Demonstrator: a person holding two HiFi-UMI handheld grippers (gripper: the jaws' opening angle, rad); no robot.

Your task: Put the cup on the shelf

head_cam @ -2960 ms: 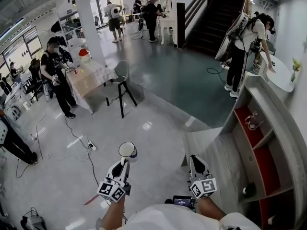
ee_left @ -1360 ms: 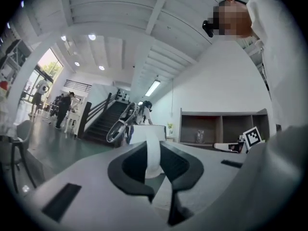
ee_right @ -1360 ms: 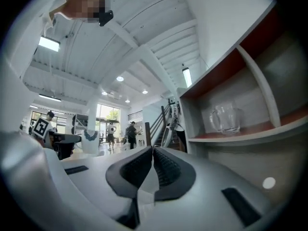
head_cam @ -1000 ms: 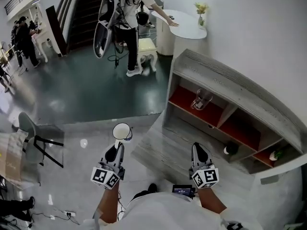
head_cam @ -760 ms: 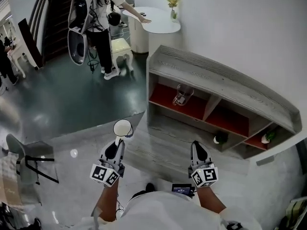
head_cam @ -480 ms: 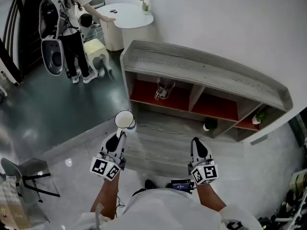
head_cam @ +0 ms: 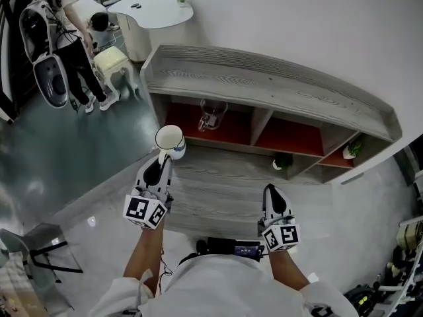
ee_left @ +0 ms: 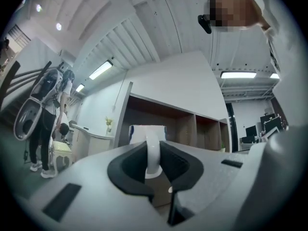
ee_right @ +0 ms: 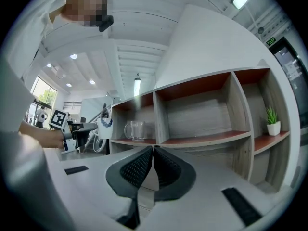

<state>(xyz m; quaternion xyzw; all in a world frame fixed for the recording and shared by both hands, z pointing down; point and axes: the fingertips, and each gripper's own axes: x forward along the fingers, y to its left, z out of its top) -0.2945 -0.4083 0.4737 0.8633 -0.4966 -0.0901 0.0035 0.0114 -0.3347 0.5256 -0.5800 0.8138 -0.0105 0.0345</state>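
Cup [head_cam: 169, 139], white ceramic, round mouth, loop handle: held up in the air by the left gripper [head_cam: 162, 165], short of the left end of the grey wood-grain shelf unit with red-backed compartments [head_cam: 264, 84]. It is not on any board.

Item 1, left gripper. My left gripper view alone shows the grip: the black pads [ee_left: 130, 165] pinch the cup's white handle between them, and the cup body stands beyond at 12 o'clock. The head view adds that the cup is upright, mouth up.

Item 2, right gripper [head_cam: 271, 191]. Its own view shows the jaws pressed together with nothing between them. That view also catches the cup from the side at 9 o'clock and shows a blue mark on its wall, which neither other view gives me.

Item 3, clear glass mug with handle [head_cam: 210, 114]. It stands in the left red compartment, at 1 o'clock from the cup and well apart from it.

Item 4, small green potted plant in a white pot [head_cam: 352, 149]. It stands in the far compartment at 3 o'clock.

Item 5, small dark object [head_cam: 282, 162]. It sits low under the middle compartments, in the head view only; I cannot tell what it is.

Item 6, round white table [head_cam: 155, 8], at 11 o'clock beyond the shelf, with a person [head_cam: 73, 45] bending beside it.
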